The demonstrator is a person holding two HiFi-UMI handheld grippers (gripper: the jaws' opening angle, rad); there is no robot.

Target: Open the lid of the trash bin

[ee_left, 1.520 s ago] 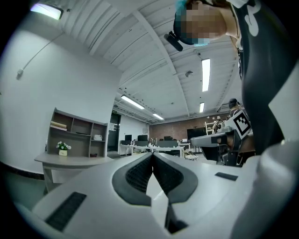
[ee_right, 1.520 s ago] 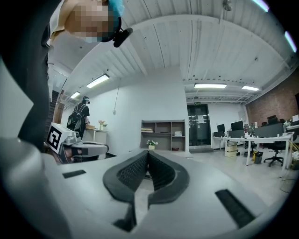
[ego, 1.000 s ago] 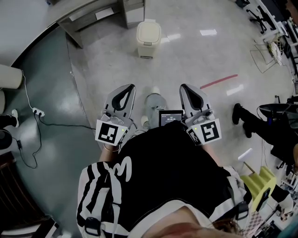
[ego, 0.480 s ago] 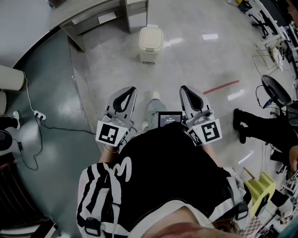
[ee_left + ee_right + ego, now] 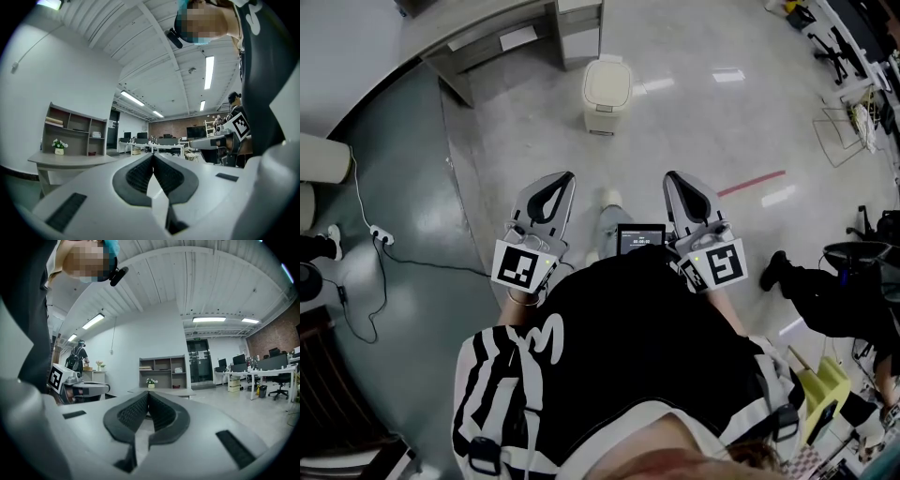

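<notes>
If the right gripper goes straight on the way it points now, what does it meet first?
Likely the grey desk, seen just beyond the right gripper, jaws shut. The gripper looks level, so the trash bin on the floor probably lies below its line. Depth is unclear.

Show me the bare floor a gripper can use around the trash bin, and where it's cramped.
Bare floor runs from the left gripper and right gripper up to the trash bin, and right of the bin as far as the red tape line. Cramped: behind the bin, where the grey desk stands close, and the far right, with the wire rack.
</notes>
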